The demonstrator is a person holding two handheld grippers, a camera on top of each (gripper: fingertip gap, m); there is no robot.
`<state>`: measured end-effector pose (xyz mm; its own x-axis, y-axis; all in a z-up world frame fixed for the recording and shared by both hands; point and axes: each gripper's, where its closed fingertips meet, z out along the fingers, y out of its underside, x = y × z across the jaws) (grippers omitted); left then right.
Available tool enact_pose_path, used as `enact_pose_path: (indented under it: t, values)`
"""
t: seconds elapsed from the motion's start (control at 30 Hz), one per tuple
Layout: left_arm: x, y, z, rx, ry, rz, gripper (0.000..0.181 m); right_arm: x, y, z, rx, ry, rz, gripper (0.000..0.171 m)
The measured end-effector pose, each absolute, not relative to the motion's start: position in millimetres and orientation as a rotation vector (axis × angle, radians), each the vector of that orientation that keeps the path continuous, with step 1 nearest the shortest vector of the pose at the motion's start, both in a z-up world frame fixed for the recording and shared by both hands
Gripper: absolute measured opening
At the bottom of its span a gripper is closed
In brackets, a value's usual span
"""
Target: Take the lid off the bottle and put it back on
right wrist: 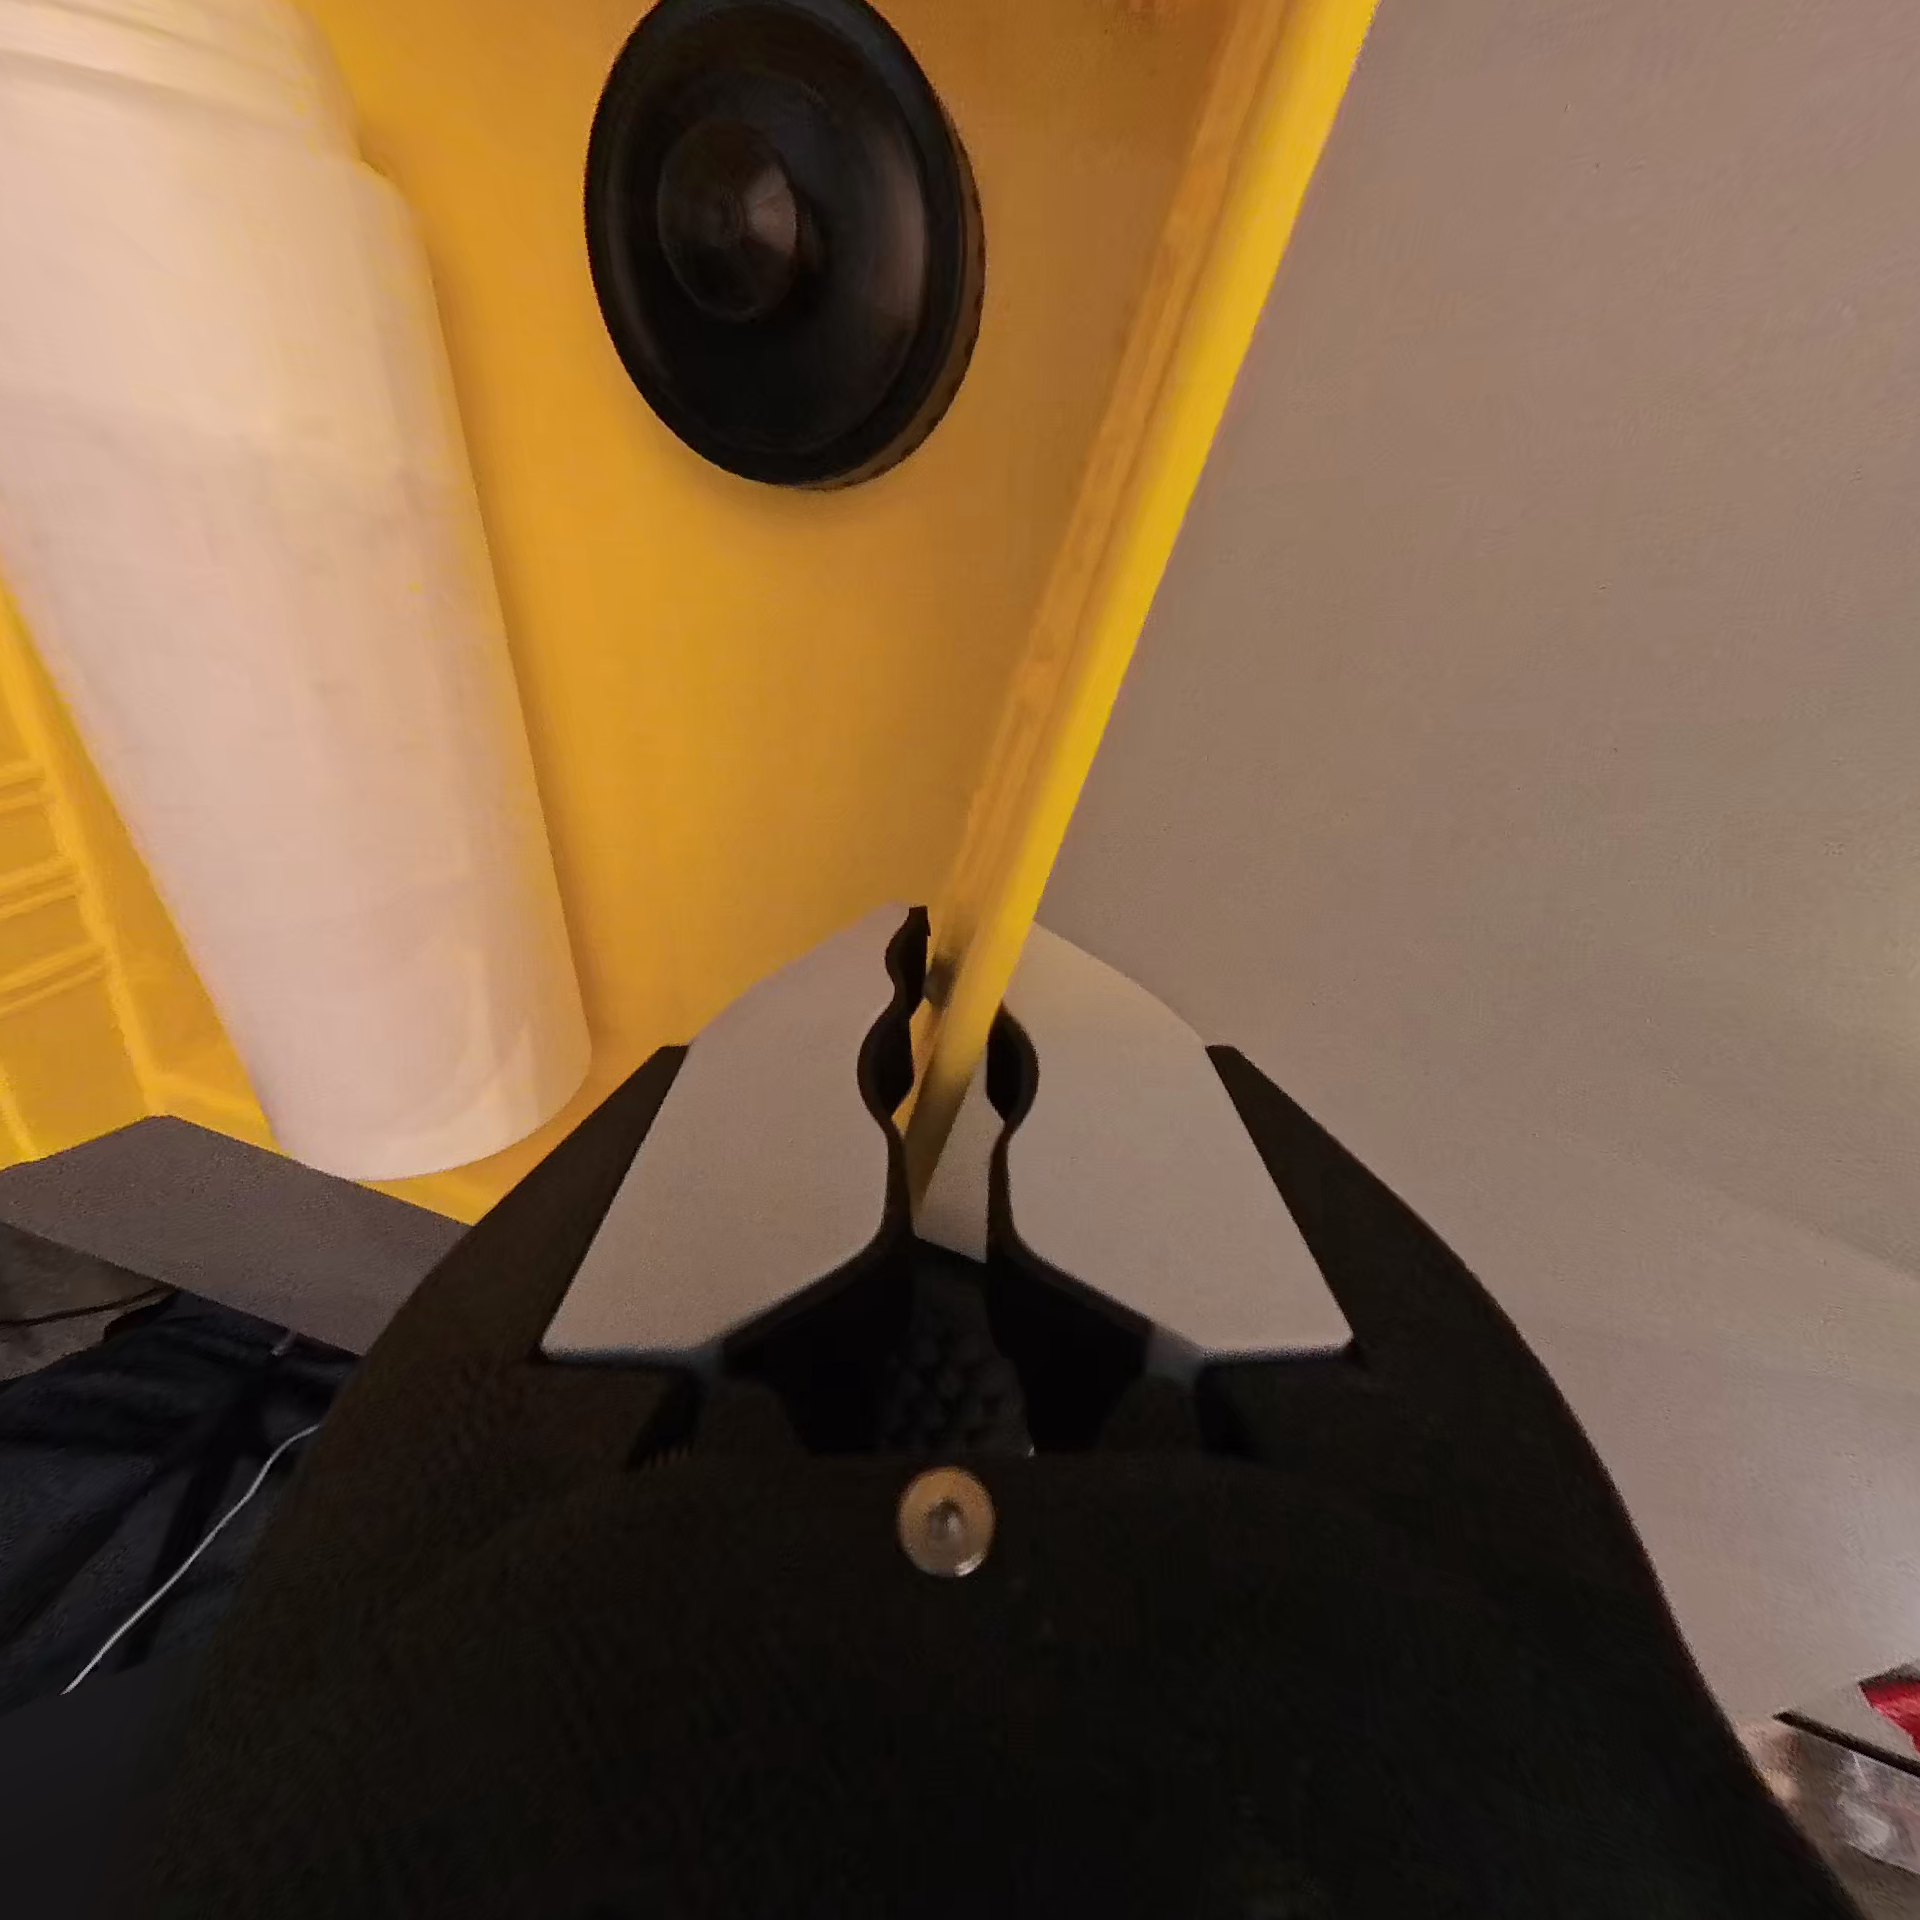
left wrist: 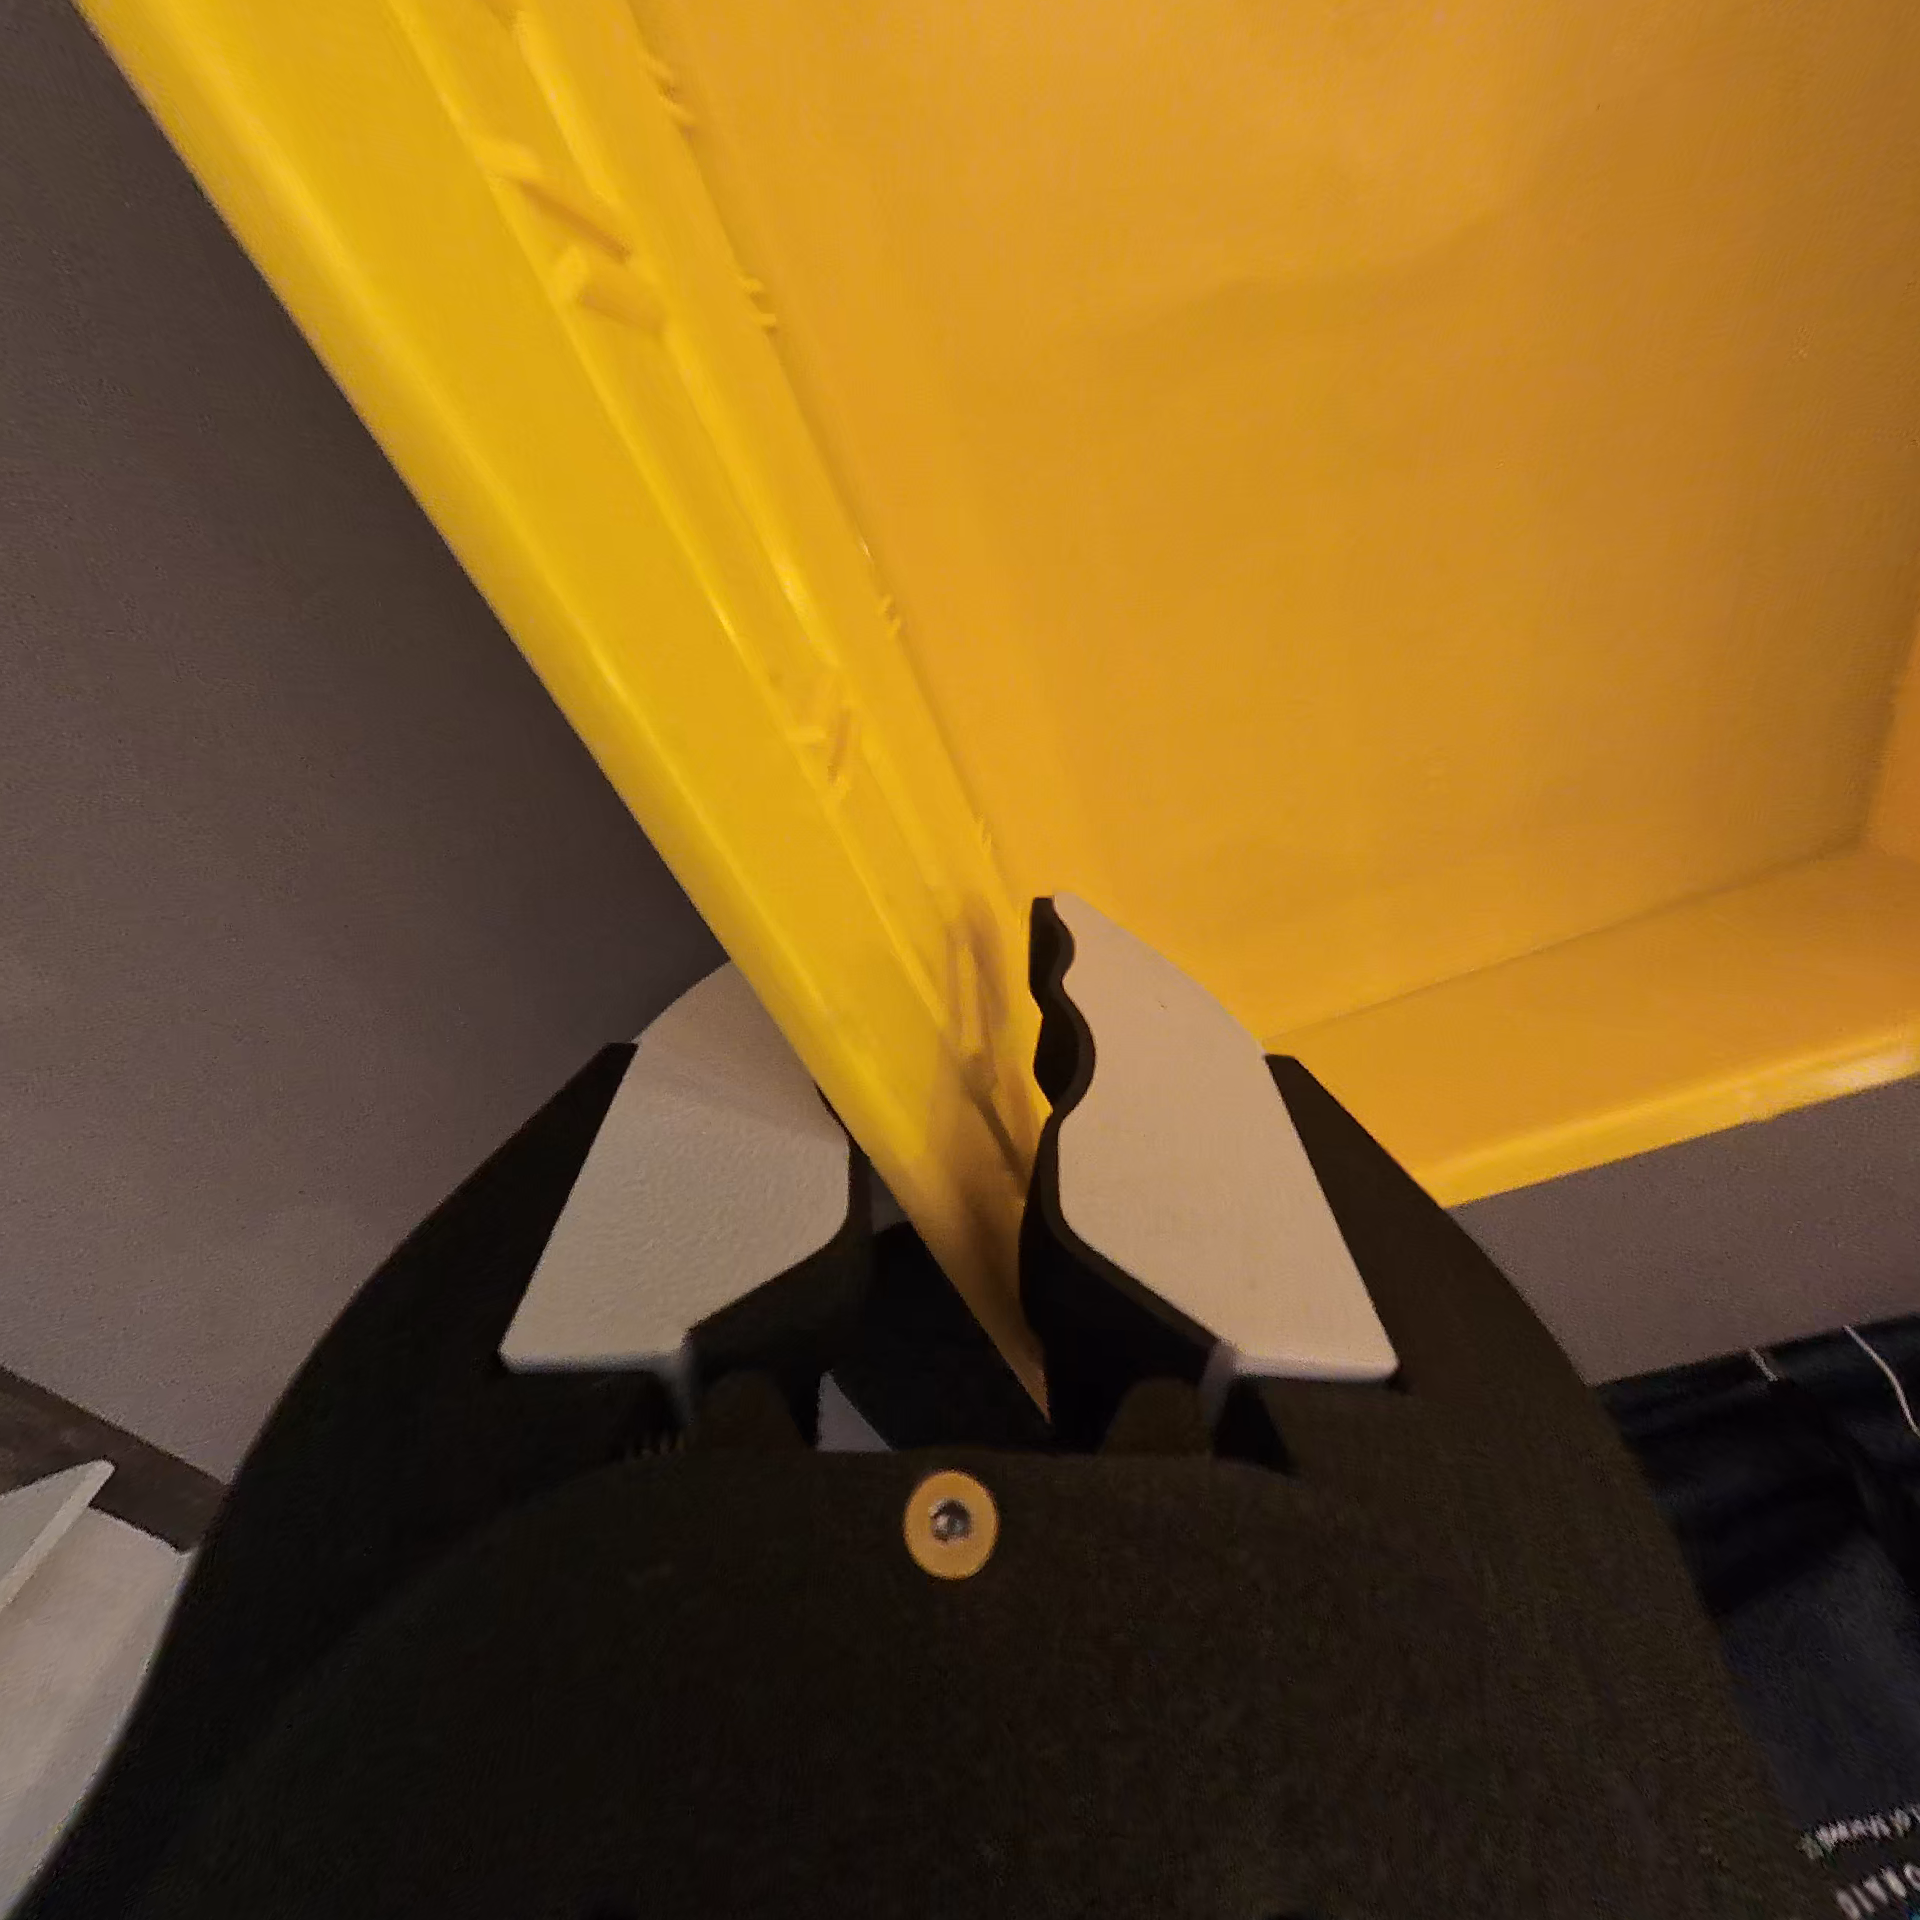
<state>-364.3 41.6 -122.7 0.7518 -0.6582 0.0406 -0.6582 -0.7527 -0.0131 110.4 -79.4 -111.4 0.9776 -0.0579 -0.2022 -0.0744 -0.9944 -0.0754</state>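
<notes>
A yellow bin [right wrist: 748,727] carries everything here: inside it a white bottle [right wrist: 260,623] lies on its side, with a black lid [right wrist: 779,239] resting on the floor just beside it.

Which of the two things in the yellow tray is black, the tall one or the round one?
The round lid, lying flat on the tray floor. The tall bottle beside it is white and uncapped.

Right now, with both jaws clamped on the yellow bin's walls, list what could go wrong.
1. The white bottle and black lid sit loose in the yellow bin; tilting could roll them.
2. Each grip is only on a thin wall edge, so the bin might slip.
</notes>
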Motion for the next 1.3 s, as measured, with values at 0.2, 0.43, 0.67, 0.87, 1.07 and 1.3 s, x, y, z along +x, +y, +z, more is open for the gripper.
enact_pose_path:
  t: [0.2, 0.43, 0.67, 0.87, 1.07, 1.3]
  values:
    - [-353, 39, -99, 2.983, -1.148, 0.247, 0.03, 127, -68, -71, -2.848, 0.133, 0.161, 0.019]
    - [-348, 58, -19, 3.282, -1.367, 0.453, 0.031, 61, -45, 78, -2.077, -0.192, 0.036, 0.038]
    - [-355, 71, 93, 3.786, -1.76, 0.557, 0.033, -92, -52, 60, -2.004, -0.48, 0.445, 0.048]
    - [-343, 49, 117, 3.79, -2.006, 0.735, 0.03, -161, -26, -12, -2.337, -0.466, 0.347, 0.029]
    - [-335, 37, 108, 3.625, -2.023, 0.902, 0.037, -162, -2, -46, -2.554, -0.377, 0.148, 0.03]
    - [-349, 40, 113, 3.65, -1.946, 0.993, 0.039, -162, 18, -77, -2.741, -0.219, 0.208, 0.031]
